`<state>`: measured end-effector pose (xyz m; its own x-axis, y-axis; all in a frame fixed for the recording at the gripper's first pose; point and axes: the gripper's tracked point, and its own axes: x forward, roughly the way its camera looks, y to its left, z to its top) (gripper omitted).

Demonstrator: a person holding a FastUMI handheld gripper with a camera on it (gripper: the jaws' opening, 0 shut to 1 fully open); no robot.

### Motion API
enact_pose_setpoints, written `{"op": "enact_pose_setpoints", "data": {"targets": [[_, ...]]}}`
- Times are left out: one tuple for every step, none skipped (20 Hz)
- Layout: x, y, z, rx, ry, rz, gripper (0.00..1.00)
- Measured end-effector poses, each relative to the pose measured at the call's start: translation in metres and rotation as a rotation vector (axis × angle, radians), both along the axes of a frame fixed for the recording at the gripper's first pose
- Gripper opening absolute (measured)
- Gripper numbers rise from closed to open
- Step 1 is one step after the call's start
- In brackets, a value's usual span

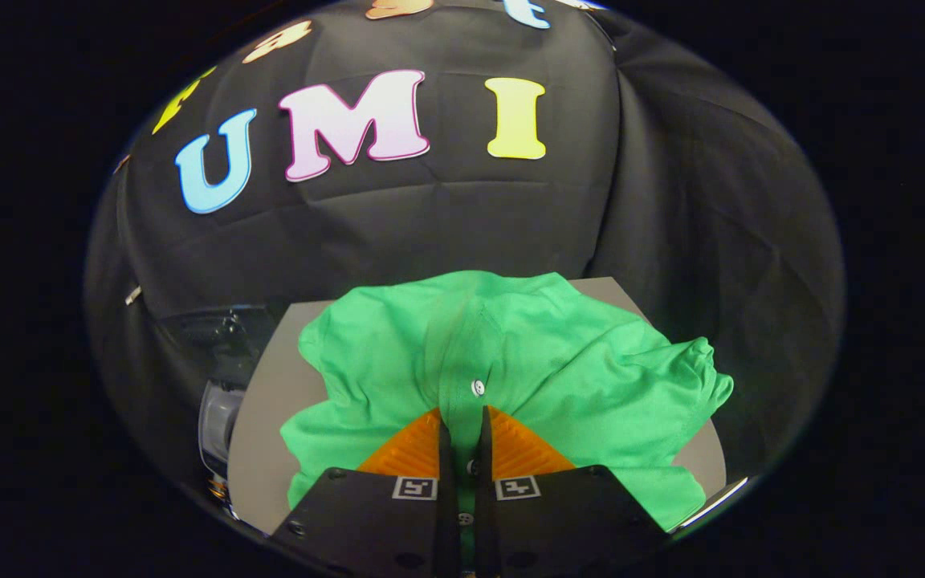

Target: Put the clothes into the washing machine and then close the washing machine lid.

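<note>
Gripper (462, 429): orange fingers (410, 453) drawn nearly together, pinching the buttoned front strip of the green shirt (559, 361) between them; a thin fold of cloth shows in the narrow gap
Green shirt: spread and rumpled on the grey table (266, 417), bunched toward the fingertips; a white button (477, 388) sits just ahead of them; one sleeve hangs past the table's right edge
Washing machine (218, 377): dark body with a clear part, beside the table on the left, lower than the tabletop; whether its lid is open cannot be told
</note>
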<state>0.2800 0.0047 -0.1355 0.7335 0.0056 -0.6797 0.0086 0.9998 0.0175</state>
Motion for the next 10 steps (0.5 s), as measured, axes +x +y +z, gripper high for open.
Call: {"op": "enact_pose_setpoints", "data": {"targets": [[0.0, 0.002, 0.008, 0.003, -0.008, 0.004, 0.12], [0.0, 0.002, 0.015, 0.003, -0.016, 0.008, 0.11], [0.001, 0.006, 0.025, 0.015, -0.028, 0.01, 0.11], [0.002, 0.009, 0.037, 0.034, -0.037, 0.012, 0.12], [0.002, 0.015, 0.048, 0.054, -0.048, 0.014, 0.11], [0.002, 0.022, 0.059, 0.072, -0.061, 0.019, 0.11], [0.003, 0.03, 0.07, 0.084, -0.076, 0.026, 0.11], [0.003, 0.039, 0.08, 0.095, -0.091, 0.038, 0.11], [0.001, 0.049, 0.09, 0.102, -0.102, 0.053, 0.11], [-0.001, 0.061, 0.099, 0.106, -0.115, 0.072, 0.11]]}}
